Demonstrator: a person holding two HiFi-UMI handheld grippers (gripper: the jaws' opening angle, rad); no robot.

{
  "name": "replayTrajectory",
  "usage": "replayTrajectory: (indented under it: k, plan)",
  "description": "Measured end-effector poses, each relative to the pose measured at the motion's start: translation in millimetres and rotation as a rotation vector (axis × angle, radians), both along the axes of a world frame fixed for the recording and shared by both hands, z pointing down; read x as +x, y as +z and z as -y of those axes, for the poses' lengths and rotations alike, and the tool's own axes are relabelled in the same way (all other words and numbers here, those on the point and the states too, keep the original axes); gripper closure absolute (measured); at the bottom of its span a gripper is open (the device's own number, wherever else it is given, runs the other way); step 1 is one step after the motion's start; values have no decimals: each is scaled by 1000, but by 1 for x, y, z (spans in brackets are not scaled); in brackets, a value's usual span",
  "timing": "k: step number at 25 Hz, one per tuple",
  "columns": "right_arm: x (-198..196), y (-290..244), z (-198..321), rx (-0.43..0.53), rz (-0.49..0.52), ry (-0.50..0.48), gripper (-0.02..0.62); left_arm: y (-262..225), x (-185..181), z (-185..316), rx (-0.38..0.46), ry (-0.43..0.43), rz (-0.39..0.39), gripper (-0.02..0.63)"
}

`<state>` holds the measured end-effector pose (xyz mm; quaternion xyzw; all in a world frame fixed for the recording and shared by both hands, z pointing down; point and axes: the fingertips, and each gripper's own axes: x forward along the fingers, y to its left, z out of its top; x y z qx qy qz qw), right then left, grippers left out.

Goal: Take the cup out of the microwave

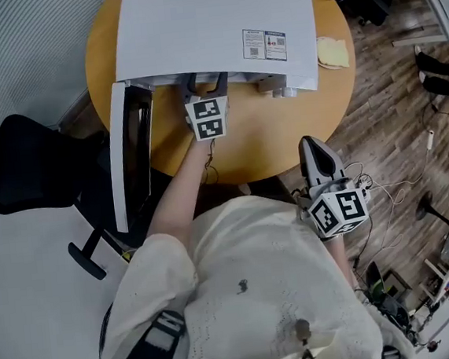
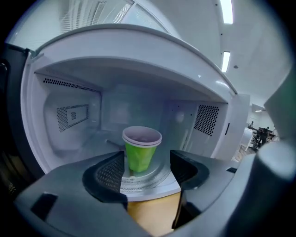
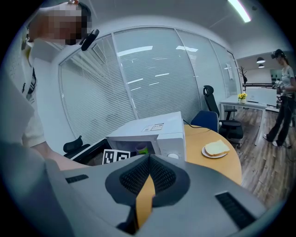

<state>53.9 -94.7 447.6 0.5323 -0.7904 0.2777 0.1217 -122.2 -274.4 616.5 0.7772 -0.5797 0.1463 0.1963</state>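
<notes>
Head view: the white microwave [image 1: 210,34] sits on a round wooden table [image 1: 284,141] with its door [image 1: 131,156] swung wide open to the left. The left tongs [image 1: 206,86] reach into the mouth of the oven, with their marker cube [image 1: 208,119] just outside it. The right tongs [image 1: 317,158] hang back by the person's body, over the near edge of the table. A plate [image 1: 332,51] of bread lies to the right of the oven. From up here the oven's roof covers the inside.

Left gripper view: this one looks straight into the chamber. A green cup [image 2: 140,150] with a pale rim stands upright on the glass turntable [image 2: 138,180], about in the middle of the floor. The left tongs are spread wide. Their two dark pads sit either side of the gap at the threshold, and the cup stands beyond them, seen through the gap but not touched by either pad. Nothing is gripped.

Right gripper view: the right tongs are pressed together tip to tip, with nothing in them. Past them the oven shows from the side, with a sliver of the green cup in the opening and the left tongs' marker cube in front of it. Only this view takes in the glass wall with blinds, a blue chair [image 3: 206,121] behind the table, and a person [image 3: 283,106] standing far off at the right.
</notes>
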Motion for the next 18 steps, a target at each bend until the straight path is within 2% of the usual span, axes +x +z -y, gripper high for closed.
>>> replayTrajectory:
  k: [10,18]
  plan:
    - [0,9,-2,-18,-3,7,588,18,0,25,3,-4,50,278]
    - [5,17,-9,-46,-8,37,588,27,-3,37,2,-8,57,273]
